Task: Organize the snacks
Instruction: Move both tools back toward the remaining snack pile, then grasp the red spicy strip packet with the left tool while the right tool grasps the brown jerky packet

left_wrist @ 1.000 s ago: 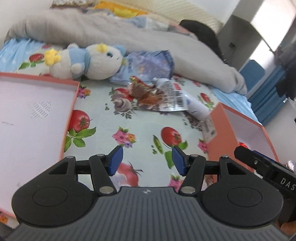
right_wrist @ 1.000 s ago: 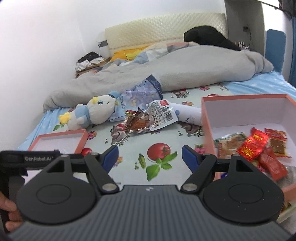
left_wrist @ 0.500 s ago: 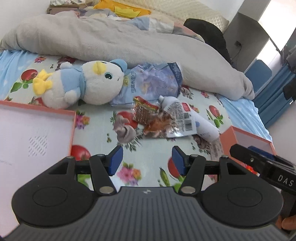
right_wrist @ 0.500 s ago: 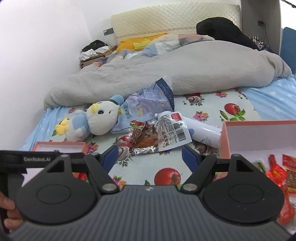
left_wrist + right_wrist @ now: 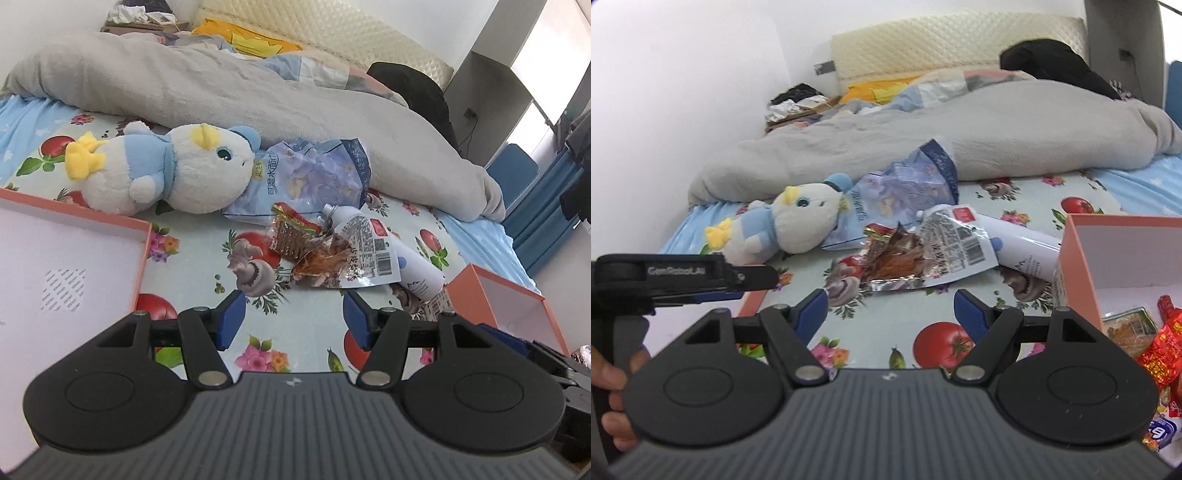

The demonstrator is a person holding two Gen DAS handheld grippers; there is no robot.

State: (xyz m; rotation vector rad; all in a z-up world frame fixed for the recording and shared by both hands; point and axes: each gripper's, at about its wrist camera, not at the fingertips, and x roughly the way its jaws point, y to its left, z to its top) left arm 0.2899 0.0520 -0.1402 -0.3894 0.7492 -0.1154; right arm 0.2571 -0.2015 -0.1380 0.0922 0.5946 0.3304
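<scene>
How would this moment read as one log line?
left gripper: open, empty | right gripper: open, empty | snack packets: on bed | box: part filled

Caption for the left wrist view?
Open left gripper nears snack packets beside a plush toy on the bed.

Ahead of left tongs (image 5: 291, 319): crinkled foil snack packets (image 5: 321, 254), lying on white plastic bottle (image 5: 413, 269)
Far left: plush duck toy (image 5: 166, 173)
Right of right tongs (image 5: 890, 306): orange cardboard box (image 5: 1078, 258), red snack packs (image 5: 1160, 350) inside
</scene>
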